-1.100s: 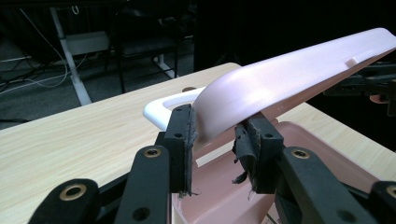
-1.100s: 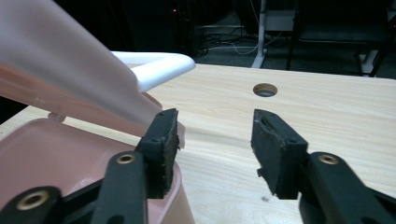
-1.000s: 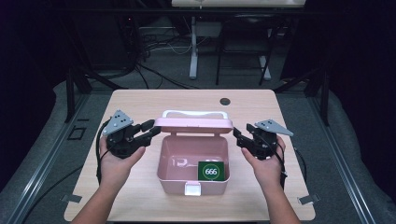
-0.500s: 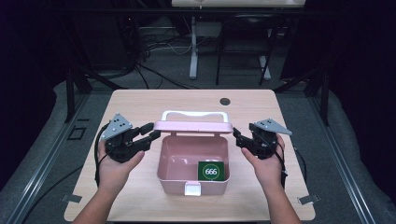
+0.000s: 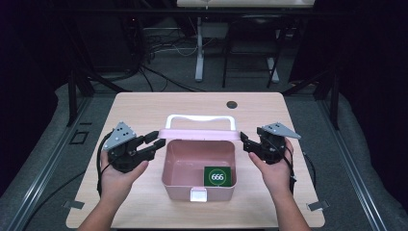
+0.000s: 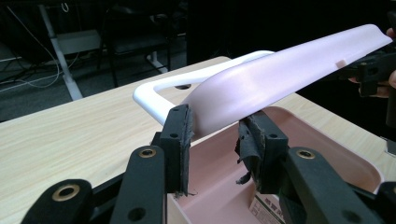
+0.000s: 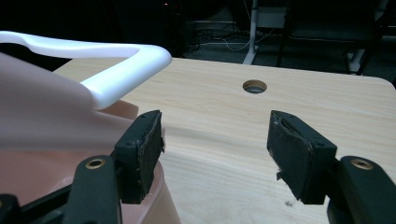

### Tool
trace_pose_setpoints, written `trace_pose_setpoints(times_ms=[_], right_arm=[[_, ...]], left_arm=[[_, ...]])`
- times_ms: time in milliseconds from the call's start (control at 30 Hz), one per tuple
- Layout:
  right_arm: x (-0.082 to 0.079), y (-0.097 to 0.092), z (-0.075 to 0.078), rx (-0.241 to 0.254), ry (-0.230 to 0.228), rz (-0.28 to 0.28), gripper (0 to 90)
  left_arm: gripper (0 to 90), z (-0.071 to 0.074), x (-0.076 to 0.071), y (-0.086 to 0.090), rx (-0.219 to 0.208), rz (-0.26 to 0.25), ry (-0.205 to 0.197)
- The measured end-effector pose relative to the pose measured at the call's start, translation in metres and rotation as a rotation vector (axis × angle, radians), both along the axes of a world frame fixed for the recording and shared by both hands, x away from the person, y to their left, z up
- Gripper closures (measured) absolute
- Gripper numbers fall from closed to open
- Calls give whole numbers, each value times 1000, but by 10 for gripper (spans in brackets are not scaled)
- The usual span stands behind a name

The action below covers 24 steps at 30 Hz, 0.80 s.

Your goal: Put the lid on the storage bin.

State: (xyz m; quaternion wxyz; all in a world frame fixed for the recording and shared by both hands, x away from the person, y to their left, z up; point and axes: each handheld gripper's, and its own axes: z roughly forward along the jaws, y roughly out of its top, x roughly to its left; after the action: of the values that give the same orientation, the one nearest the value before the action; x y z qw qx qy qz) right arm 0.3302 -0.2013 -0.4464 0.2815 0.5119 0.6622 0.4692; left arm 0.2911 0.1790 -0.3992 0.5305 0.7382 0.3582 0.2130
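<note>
A: Where does the work stand?

B: The pale pink plastic box (image 5: 199,168) sits mid-worktop (image 5: 144,108), near the person's edge, its pink hinged lid (image 5: 199,134) raised and leaning back, white handle (image 5: 201,118) at the far side. Inside lies a small green card with white digits (image 5: 217,177), near the front right corner. I judge the lid-opening step is finishing.

A: And the claws?

B: The left claw (image 6: 215,140) has just been opening; its pads straddle the lid's left edge but stand a little off it, so no real grip. The right claw (image 7: 217,144) has also just been opening and stands wide, nothing between the pads, beside the box's right rim.

A: The next move?

B: Probably backing both claws clear, provided the lid holds on its hinge, then reaching in for the card. It lies flat, so a pad must get under an edge.
</note>
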Motion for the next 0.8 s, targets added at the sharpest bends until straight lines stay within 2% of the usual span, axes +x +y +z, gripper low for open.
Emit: trace_pose_setpoints(times_ms=[500, 800], right_arm=[[0, 0, -1, 1, 3, 1, 355], [1, 0, -2, -2, 9, 4, 355]], left_arm=[[623, -10, -12, 2, 7, -14, 13], [571, -15, -16, 1, 5, -19, 20]])
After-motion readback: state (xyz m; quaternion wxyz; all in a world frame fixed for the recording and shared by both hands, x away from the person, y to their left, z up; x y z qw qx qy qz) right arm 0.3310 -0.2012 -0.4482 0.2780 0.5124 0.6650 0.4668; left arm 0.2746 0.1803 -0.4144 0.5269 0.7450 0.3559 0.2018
